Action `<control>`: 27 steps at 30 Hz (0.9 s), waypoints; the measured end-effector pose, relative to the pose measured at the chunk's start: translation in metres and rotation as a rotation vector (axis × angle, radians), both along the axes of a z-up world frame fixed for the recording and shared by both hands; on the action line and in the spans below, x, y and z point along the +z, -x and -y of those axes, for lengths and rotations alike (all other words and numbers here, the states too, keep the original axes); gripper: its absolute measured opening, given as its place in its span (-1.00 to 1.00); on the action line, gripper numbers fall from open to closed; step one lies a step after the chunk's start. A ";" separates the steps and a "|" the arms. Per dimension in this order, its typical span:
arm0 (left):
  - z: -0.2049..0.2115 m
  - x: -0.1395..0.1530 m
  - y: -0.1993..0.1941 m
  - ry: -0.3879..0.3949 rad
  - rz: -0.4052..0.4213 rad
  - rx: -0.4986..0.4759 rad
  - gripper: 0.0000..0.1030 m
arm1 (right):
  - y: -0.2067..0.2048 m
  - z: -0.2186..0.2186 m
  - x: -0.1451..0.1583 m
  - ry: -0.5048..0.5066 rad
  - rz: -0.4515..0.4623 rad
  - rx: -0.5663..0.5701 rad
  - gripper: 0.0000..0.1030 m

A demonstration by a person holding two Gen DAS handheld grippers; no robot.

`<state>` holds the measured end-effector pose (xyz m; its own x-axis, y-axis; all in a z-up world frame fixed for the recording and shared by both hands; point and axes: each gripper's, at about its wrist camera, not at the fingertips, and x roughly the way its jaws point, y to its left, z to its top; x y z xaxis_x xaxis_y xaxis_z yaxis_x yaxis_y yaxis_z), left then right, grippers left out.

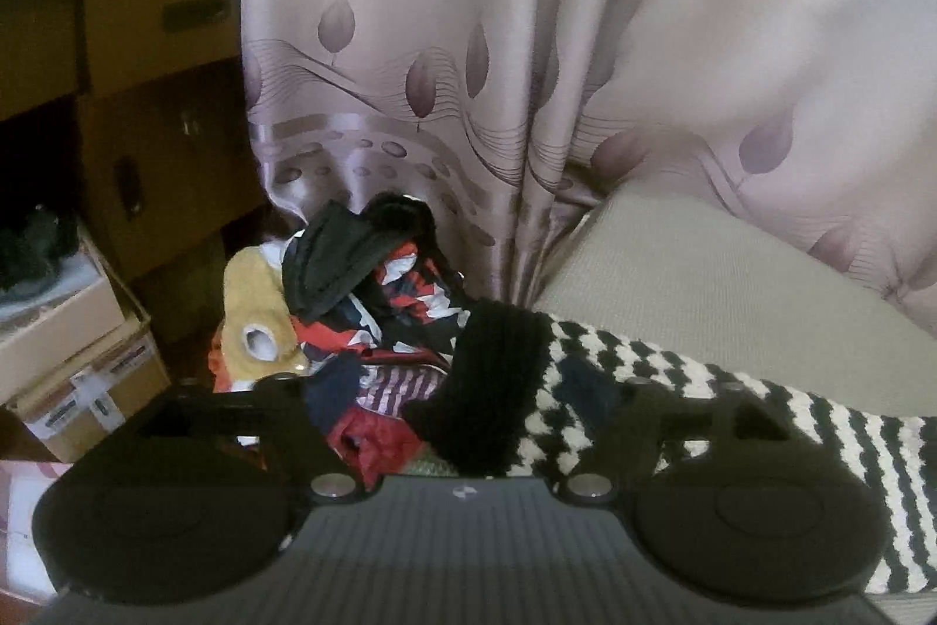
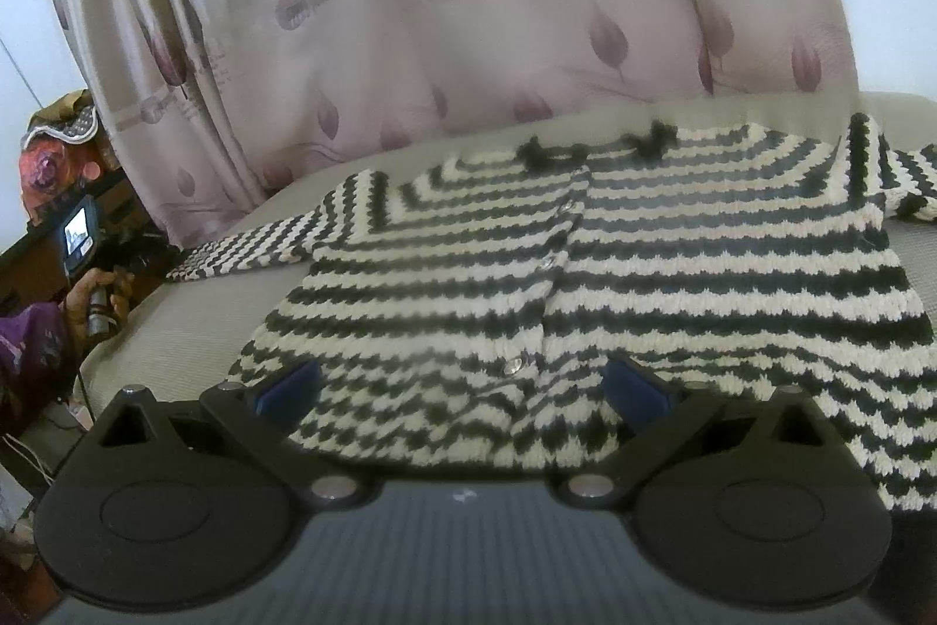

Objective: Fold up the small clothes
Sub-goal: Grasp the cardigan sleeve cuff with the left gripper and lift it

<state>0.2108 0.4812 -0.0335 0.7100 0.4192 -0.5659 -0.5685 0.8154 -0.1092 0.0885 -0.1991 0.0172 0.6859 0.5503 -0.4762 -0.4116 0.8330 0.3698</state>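
A knitted black-and-white striped cardigan [image 2: 673, 262] lies spread flat, front up, on a beige cushioned surface [image 2: 193, 326]. Its buttons run down the middle. My right gripper [image 2: 462, 385] hovers at the cardigan's near hem, open, its blue pads [image 2: 290, 382] wide apart over the knit. In the left wrist view one striped sleeve [image 1: 732, 408] stretches in from the right and ends in a black cuff [image 1: 486, 390]. My left gripper [image 1: 462, 393] is open, with the cuff lying between its fingers and neither pad pressing on it.
A heap of mixed clothes [image 1: 363, 320] sits just beyond the cuff. Cardboard boxes [image 1: 152, 33] stack up at the left. A mauve leaf-print curtain [image 1: 410, 39] hangs close behind the surface. A hand holding a device with a lit screen [image 2: 79, 238] shows at far left.
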 end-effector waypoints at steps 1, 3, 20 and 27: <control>0.000 0.000 0.001 -0.006 -0.002 0.013 0.53 | 0.000 0.000 0.000 -0.001 -0.001 -0.001 1.00; -0.004 -0.003 0.001 0.020 0.004 0.042 0.60 | -0.001 0.000 -0.001 -0.002 -0.007 0.001 1.00; 0.036 0.023 0.037 0.048 0.126 0.185 -0.64 | 0.003 0.004 0.003 -0.013 0.011 -0.004 1.00; 0.049 0.003 0.058 0.035 0.053 0.248 -0.63 | 0.006 0.010 -0.001 -0.035 0.006 -0.009 1.00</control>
